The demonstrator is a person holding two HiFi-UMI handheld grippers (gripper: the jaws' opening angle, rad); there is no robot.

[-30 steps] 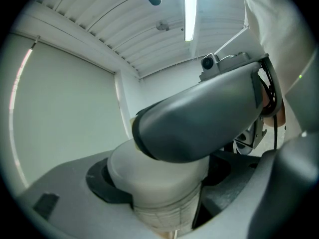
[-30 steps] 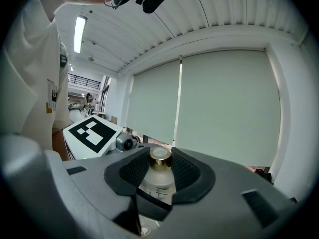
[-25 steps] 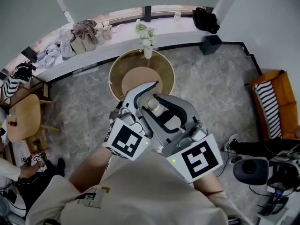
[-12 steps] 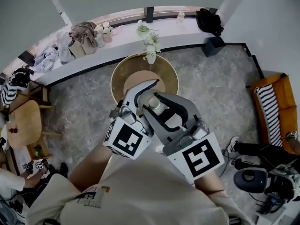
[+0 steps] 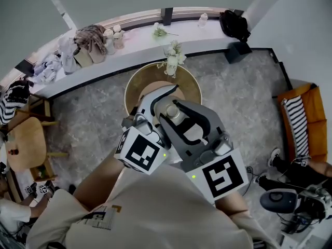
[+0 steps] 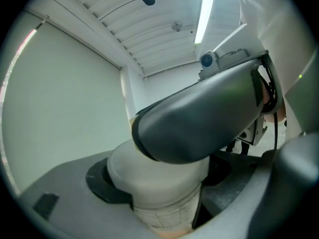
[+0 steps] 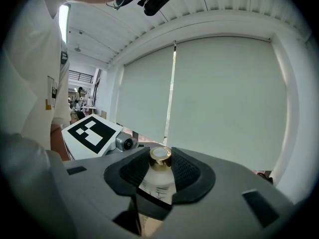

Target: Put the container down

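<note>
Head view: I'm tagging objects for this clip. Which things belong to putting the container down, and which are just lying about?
Job in hand: container, gripped by the left hand-held gripper and right hand-held gripper; round table, probably where it goes.

Lying about: flower vase, bags on the ledge, black bag, orange seat.

Bright, even daylight — fisheye-warped edges.

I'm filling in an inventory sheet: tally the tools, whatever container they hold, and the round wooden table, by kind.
tools: 2 (left tool, right tool)
container: 1, held by both
round table: 1
total: 4
</note>
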